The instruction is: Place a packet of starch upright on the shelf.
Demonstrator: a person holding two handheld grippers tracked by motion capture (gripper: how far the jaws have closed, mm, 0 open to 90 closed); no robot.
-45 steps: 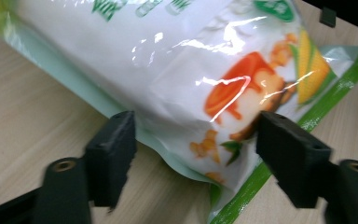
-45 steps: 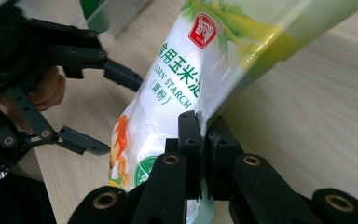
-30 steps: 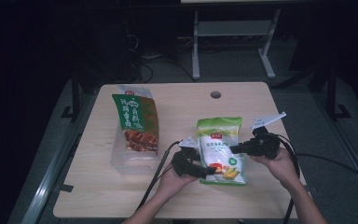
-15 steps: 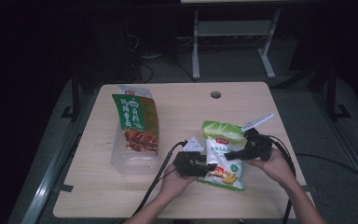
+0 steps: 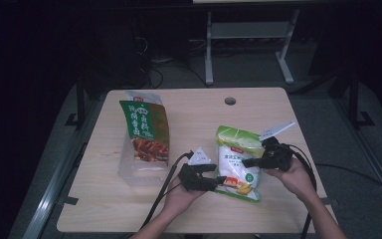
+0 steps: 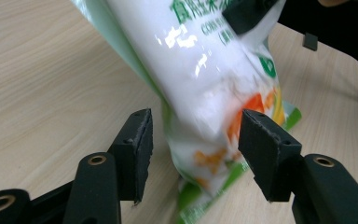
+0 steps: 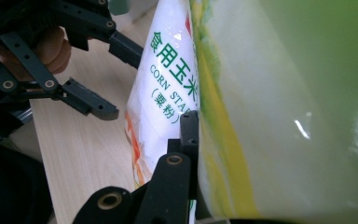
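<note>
A white and green corn starch bag (image 5: 238,158) lies tilted on the wooden table (image 5: 189,114), right of the middle. My right gripper (image 5: 249,162) is shut on the bag's right side. In the right gripper view, one black jaw presses the bag (image 7: 270,102) and the other is hidden behind it. My left gripper (image 5: 219,180) is at the bag's near end. In the left gripper view, its jaws straddle the orange-printed end of the bag (image 6: 205,135); they have just been opening, and the left pad (image 6: 140,149) stands clear of the bag.
A long green and brown snack bag (image 5: 144,134) lies on the table's left half. A round cable hole (image 5: 230,101) sits near the far edge. Cables trail from both grippers toward the front edge. Dark floor and a metal frame (image 5: 248,35) lie beyond the table.
The bag has tilted and shifted slightly toward the front. The right gripper has slid a little inward along it. The left gripper stays at the bag's near end.
</note>
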